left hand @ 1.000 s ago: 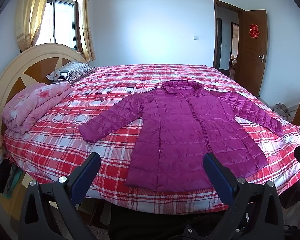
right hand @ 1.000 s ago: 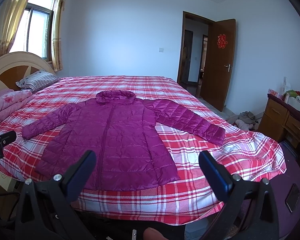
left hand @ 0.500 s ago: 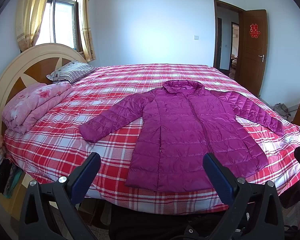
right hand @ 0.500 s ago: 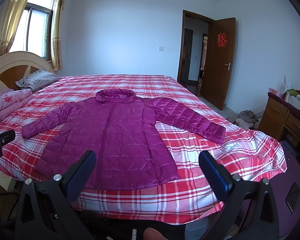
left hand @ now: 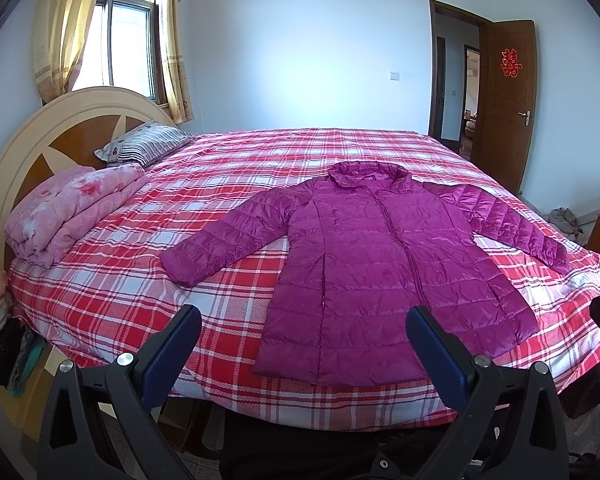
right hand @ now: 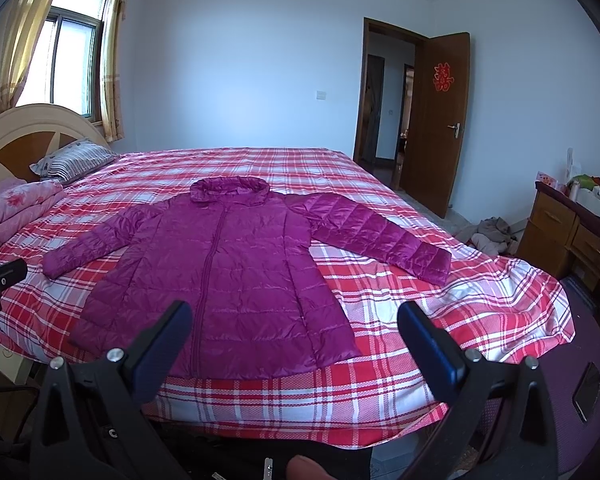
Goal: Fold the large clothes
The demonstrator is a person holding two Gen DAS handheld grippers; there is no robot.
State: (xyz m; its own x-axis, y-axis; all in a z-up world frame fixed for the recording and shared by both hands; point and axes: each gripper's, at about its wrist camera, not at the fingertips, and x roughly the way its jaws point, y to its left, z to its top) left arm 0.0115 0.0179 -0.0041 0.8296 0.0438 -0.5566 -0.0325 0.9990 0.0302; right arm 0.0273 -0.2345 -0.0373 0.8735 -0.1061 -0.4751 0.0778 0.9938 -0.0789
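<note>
Lying flat near the bed's (left hand: 100,300) front edge, the jacket (left hand: 380,264) looks light, puffy, slippery. Both the left gripper (left hand: 303,338) and right gripper (right hand: 295,330) gape wide, empty; pinch the sleeve cuffs.

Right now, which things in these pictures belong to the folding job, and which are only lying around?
For the job:
- purple puffer coat, spread flat on the bed
- left gripper, open
- right gripper, open

Just lying about:
- pink folded quilt
- striped pillow
- heap of clothes on the floor
- wooden dresser
</note>
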